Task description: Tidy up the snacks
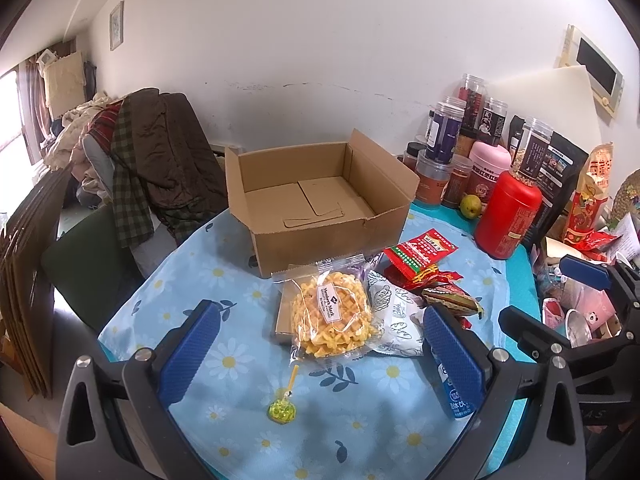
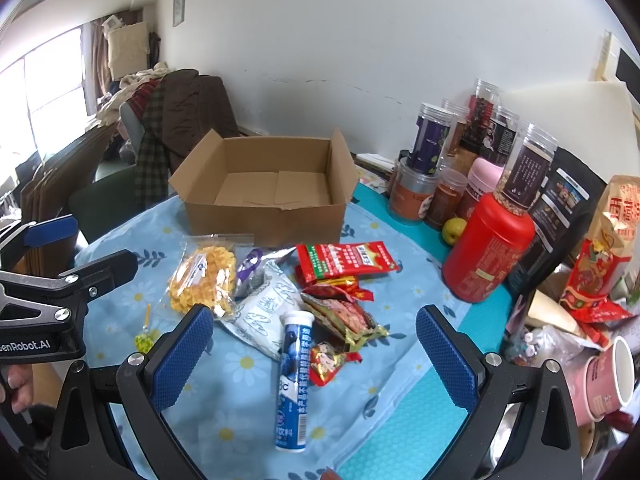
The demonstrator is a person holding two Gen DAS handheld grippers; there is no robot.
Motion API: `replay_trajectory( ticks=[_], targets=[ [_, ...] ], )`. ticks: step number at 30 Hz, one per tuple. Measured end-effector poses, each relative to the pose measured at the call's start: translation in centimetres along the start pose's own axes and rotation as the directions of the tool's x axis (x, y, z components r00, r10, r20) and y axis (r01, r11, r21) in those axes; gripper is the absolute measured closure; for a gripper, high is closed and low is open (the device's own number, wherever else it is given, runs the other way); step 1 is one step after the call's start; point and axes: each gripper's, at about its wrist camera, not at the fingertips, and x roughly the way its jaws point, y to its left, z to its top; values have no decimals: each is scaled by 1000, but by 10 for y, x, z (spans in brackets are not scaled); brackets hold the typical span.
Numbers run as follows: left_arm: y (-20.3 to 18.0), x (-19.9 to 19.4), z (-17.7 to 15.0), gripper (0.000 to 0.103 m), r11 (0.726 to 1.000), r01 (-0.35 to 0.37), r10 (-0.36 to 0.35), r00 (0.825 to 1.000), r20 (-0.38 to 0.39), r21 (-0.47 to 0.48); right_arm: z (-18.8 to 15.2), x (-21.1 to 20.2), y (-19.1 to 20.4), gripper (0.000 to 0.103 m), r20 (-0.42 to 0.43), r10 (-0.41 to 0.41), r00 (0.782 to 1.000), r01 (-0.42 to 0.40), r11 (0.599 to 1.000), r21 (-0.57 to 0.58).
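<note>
An open, empty cardboard box (image 1: 320, 196) (image 2: 268, 196) stands at the far side of the flowered cloth. In front of it lies a heap of snacks: a clear bag of yellow waffles (image 1: 334, 316) (image 2: 204, 276), a white bread packet (image 1: 396, 316) (image 2: 264, 312), a red packet (image 1: 420, 252) (image 2: 344, 258), small red and green wrapped sweets (image 2: 344, 316), and a blue tablet tube (image 2: 294, 380). My left gripper (image 1: 320, 356) is open, just short of the waffle bag. My right gripper (image 2: 316, 356) is open above the blue tube and sweets. Both are empty.
A red canister (image 2: 488, 252), a green fruit (image 2: 454, 230), several jars (image 2: 436, 148) and bags crowd the table's right side. Pink paper cups (image 2: 608, 384) sit at the near right. A small yellow-green trinket (image 1: 282, 410) lies on the cloth. A chair piled with clothes (image 1: 152, 152) stands to the left.
</note>
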Motion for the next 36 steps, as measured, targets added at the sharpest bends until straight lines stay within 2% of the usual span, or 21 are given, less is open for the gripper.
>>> replay_trajectory(
  ticks=[36],
  targets=[
    [5,-11,7,0,1000,10,-10,1000,2,13,2,-8,2,0,28,9,1000,-10,1000,7]
  ],
)
